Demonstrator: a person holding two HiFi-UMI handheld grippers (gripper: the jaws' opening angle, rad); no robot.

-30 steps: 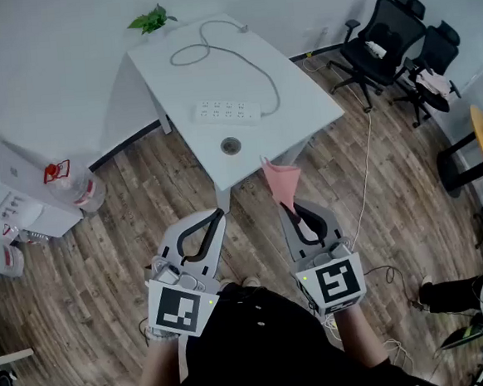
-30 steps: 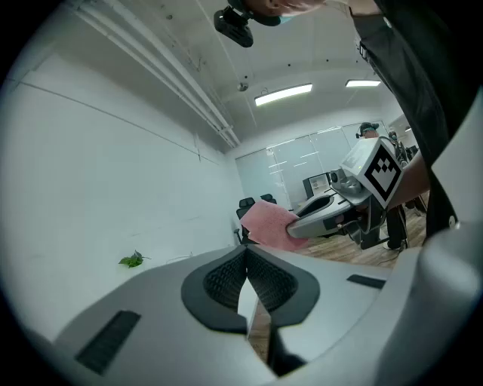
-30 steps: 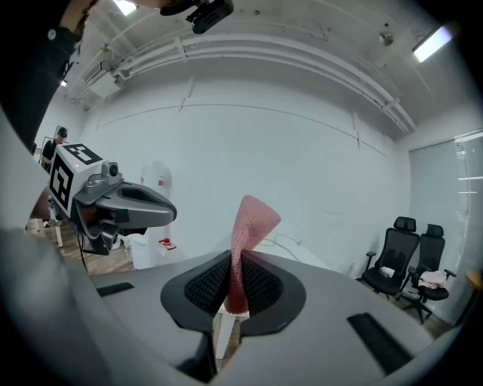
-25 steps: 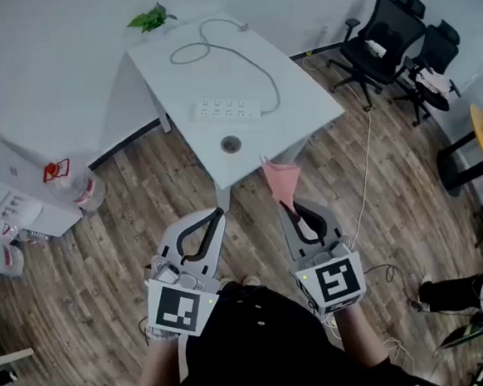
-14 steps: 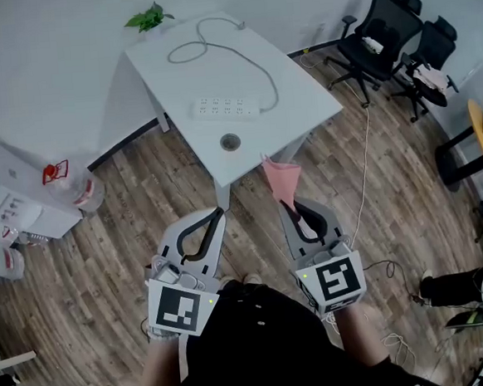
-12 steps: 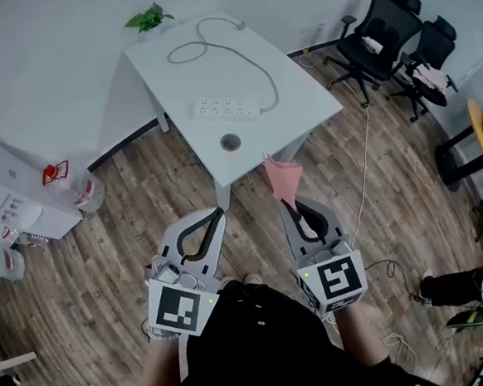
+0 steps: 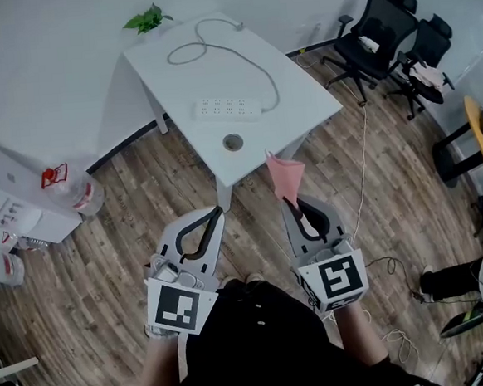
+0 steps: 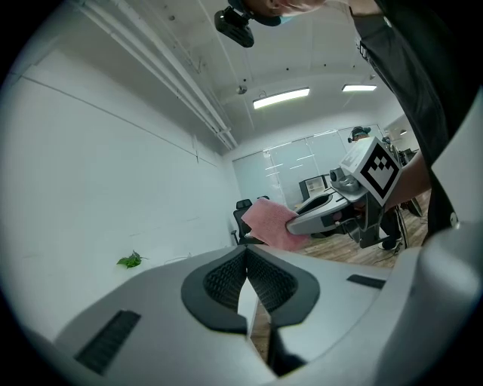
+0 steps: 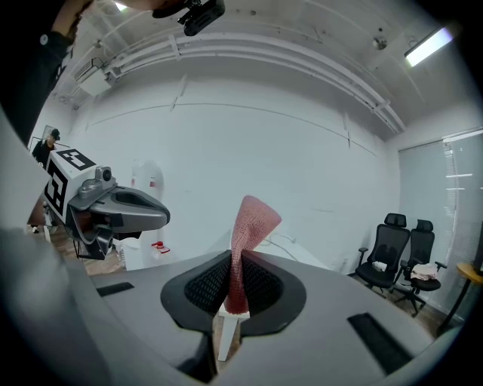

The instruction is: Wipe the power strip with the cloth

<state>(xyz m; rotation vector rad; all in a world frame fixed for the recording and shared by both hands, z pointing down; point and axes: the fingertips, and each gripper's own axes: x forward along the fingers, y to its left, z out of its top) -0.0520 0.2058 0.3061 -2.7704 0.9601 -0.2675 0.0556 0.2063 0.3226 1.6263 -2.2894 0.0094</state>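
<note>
Head view has the right claw pinching the pink cloth, the left claw pressed together empty, the power strip on the desk.

Both were held low over the wood floor, just short of the white table. The right gripper had the pink cloth sticking up from its tips, with the left gripper beside it. The power strip lay mid-table, well apart from them, its cable looping toward the far edge.
</note>
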